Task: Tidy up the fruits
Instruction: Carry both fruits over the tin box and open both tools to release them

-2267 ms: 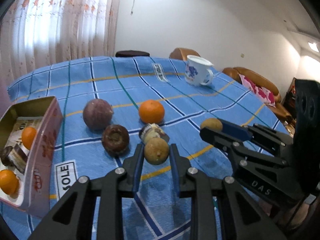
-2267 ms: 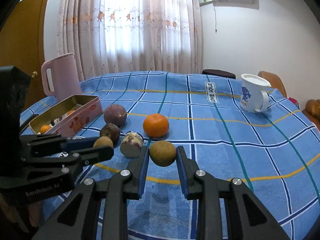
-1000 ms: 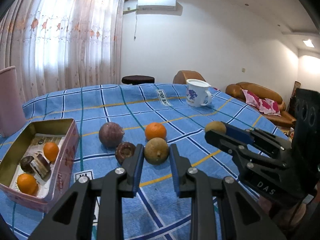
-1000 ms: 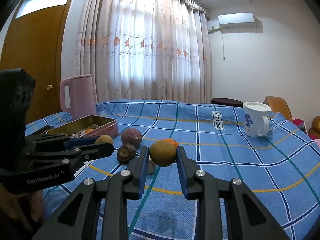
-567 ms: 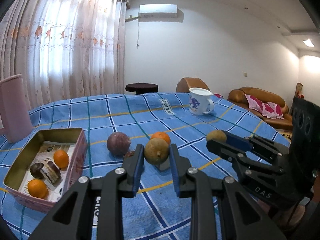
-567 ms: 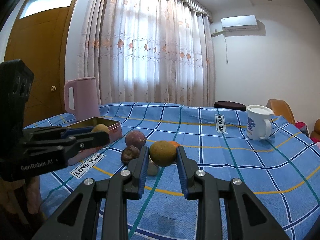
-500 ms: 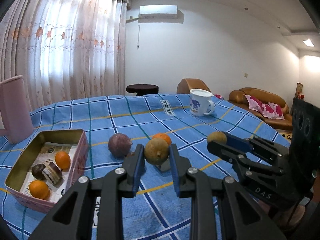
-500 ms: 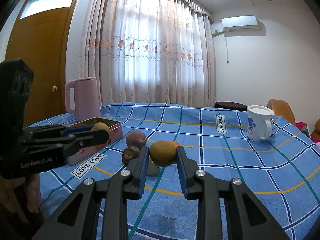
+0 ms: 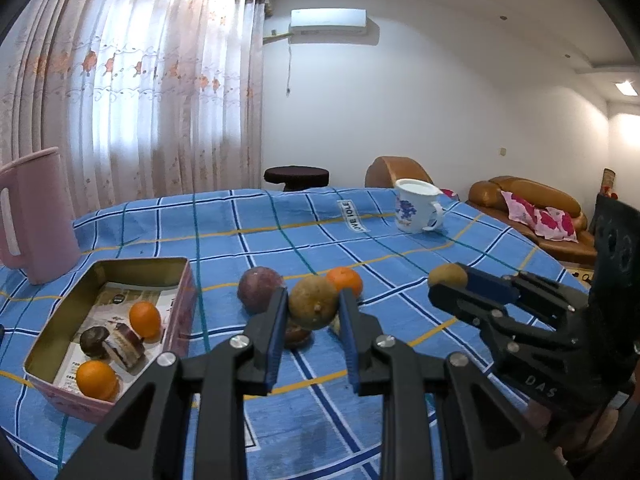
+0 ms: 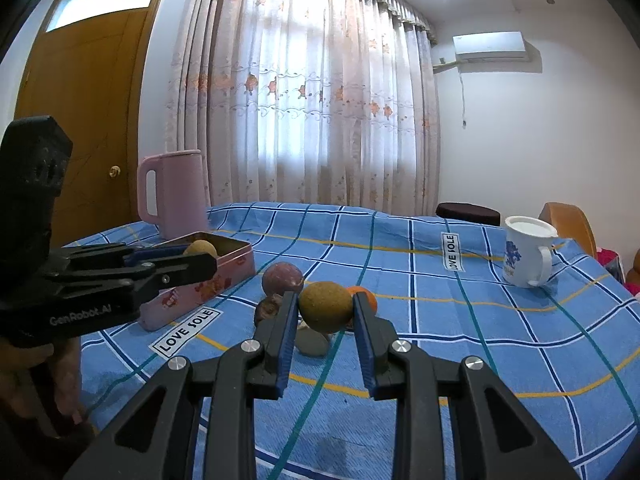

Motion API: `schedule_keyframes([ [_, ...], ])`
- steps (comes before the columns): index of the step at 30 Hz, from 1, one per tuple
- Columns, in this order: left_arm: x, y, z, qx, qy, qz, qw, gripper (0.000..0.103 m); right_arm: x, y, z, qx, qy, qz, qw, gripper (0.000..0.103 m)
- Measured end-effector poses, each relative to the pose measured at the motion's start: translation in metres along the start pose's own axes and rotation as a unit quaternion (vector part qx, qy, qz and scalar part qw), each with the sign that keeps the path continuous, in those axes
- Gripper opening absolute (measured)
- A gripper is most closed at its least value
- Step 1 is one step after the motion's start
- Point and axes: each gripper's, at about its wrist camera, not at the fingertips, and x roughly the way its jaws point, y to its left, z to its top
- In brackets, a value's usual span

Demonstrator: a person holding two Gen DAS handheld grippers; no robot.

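Observation:
A brownish-yellow round fruit (image 9: 314, 309) hangs above the blue checked tablecloth (image 9: 248, 240), with my left gripper (image 9: 313, 293) shut on it. A second fruit of the same kind (image 10: 326, 309) is pinched in my right gripper (image 10: 325, 297), also clear of the cloth. Below them lie a purple fruit (image 9: 260, 288), an orange (image 9: 346, 280) and a dark brown fruit (image 10: 269, 308). The pink tin box (image 9: 182, 300) at the left holds two oranges (image 9: 145, 318) and dark pieces. In the right wrist view the left gripper's fruit (image 10: 200, 248) shows in front of the tin (image 10: 224, 268).
A pink jug (image 10: 172, 192) stands behind the tin at the far left. A white mug with a blue print (image 9: 416, 212) stands at the far right of the table. A cut pale piece (image 10: 312, 342) lies under my right gripper. Beyond the table are a sofa (image 9: 528, 208) and a dark stool (image 9: 296, 174).
Both grippers have risen off the cloth with their fruits since the earliest frames. In the last second the left gripper drifted a little towards the tin; the right one stayed put.

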Motion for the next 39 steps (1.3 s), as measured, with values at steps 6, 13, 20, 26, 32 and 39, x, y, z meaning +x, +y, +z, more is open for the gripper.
schedule_keyframes([
  [6, -0.002, 0.01, 0.002, -0.008, 0.003, 0.009, 0.9999, 0.027, 0.006, 0.005, 0.008, -0.015, 0.005, 0.007, 1.0, 0.029],
  [13, -0.004, 0.031, 0.008, -0.021, 0.008, 0.023, 0.9995, 0.027, 0.011, 0.018, 0.029, -0.034, 0.005, 0.023, 0.999, 0.029],
  [20, -0.011, 0.065, 0.018, -0.037, 0.003, 0.05, 0.9981, 0.027, 0.026, 0.033, 0.067, -0.044, 0.002, 0.058, 0.997, 0.029],
  [26, -0.008, 0.096, 0.021, -0.048, 0.013, 0.078, 0.9957, 0.027, 0.05, 0.049, 0.096, -0.05, 0.006, 0.085, 0.995, 0.029],
  [32, -0.002, 0.125, 0.022, -0.05, 0.026, 0.104, 0.993, 0.027, 0.09, 0.069, 0.116, -0.045, 0.037, 0.112, 0.992, 0.029],
  [39, 0.008, 0.156, 0.02, -0.056, 0.047, 0.123, 0.9897, 0.027, 0.14, 0.099, 0.114, -0.035, 0.075, 0.138, 0.987, 0.029],
])
